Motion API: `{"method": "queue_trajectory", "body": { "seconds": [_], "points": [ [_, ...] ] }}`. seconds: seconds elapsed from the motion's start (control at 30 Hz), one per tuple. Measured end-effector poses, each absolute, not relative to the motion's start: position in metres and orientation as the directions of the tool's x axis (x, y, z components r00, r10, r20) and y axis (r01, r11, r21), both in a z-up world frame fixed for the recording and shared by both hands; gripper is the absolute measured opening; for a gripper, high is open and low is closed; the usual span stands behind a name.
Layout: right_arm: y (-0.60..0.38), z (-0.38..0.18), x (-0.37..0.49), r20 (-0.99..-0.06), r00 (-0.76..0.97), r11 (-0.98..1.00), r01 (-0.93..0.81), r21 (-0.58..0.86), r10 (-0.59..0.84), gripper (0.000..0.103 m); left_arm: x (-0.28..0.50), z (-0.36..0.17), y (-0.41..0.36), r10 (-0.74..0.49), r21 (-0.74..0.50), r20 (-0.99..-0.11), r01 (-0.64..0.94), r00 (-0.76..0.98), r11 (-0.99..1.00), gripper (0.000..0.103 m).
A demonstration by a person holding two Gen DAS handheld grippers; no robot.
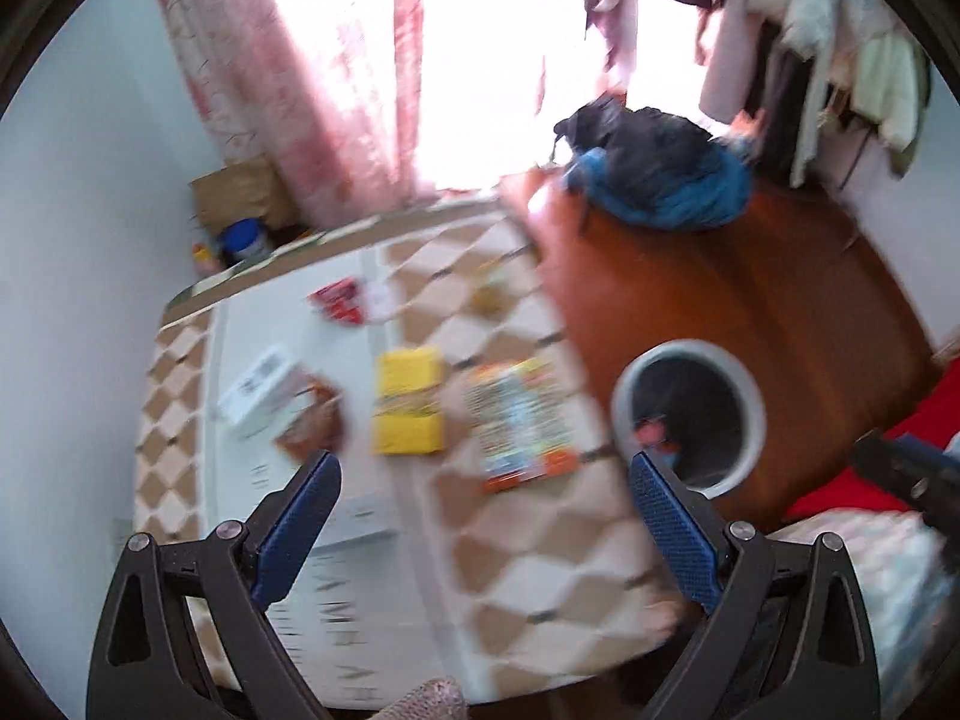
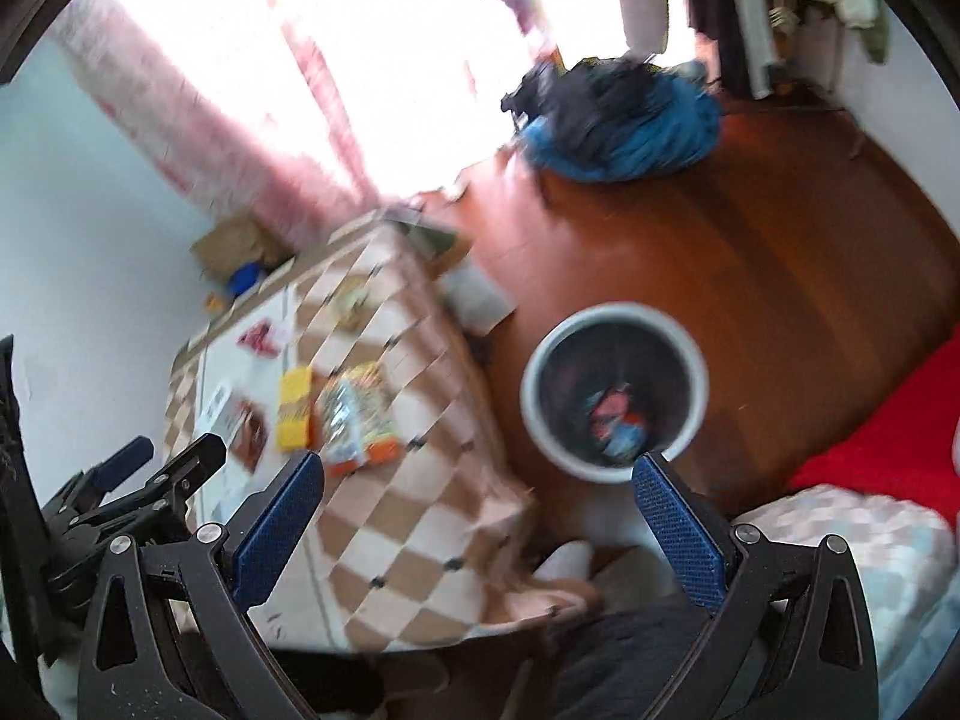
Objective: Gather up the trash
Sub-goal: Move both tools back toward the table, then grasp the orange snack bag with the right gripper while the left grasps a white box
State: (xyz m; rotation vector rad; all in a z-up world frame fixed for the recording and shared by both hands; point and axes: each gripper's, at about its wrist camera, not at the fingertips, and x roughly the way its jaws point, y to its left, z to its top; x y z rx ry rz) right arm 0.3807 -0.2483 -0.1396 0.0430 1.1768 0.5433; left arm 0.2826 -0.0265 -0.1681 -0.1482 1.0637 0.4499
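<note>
Blue-padded left claw (image 1: 483, 468) and right claw (image 2: 477, 468) both released, empty; yellow packet (image 1: 408, 402) mid-frame on checkered counter (image 1: 516, 546), grey bin (image 2: 612, 390) right.

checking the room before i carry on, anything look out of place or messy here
Yes: packets lie scattered on the checkered tablecloth, including a yellow box and a colourful snack bag. A blue-and-black clothes heap sits on the wooden floor. The grey round bin stands upright with trash inside.
</note>
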Motion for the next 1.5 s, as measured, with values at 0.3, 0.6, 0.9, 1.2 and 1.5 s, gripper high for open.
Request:
{"method": "queue_trajectory", "body": {
  "seconds": [0.3, 0.6, 0.9, 1.2, 1.5],
  "points": [
    [-0.137, -0.241, 0.383, -0.916, 0.04, 0.831, -0.437, 0.344, 0.4, 0.083, 0.258, -0.267, 0.052, 0.353, 0.309, -0.915, -0.224, 0.195, 0.924, 0.098],
    [-0.064, -0.299, 0.411, -0.955, -0.04, 0.844, -0.457, 0.28, 0.295, 0.084, 0.272, -0.324, 0.064, 0.238, 0.24, -0.966, 0.015, 0.099, 0.971, 0.07],
    [-0.018, -0.325, 0.411, -0.977, -0.005, 0.845, -0.502, 0.187, 0.213, 0.09, 0.26, -0.326, 0.116, 0.088, 0.075, -0.996, -0.397, 0.015, 0.915, 0.046],
    [-0.004, -0.321, 0.382, -0.987, 0.066, 0.8, -0.595, 0.077, 0.144, 0.064, 0.234, -0.333, 0.139, 0.008, -0.067, -0.993, -0.613, 0.119, 0.787, 0.047],
    [-0.034, -0.319, 0.332, -0.989, -0.01, 0.767, -0.63, 0.119, 0.145, 0.07, 0.234, -0.335, 0.108, 0.103, 0.024, -0.988, -0.542, 0.117, 0.84, 0.047]
  ]
}}
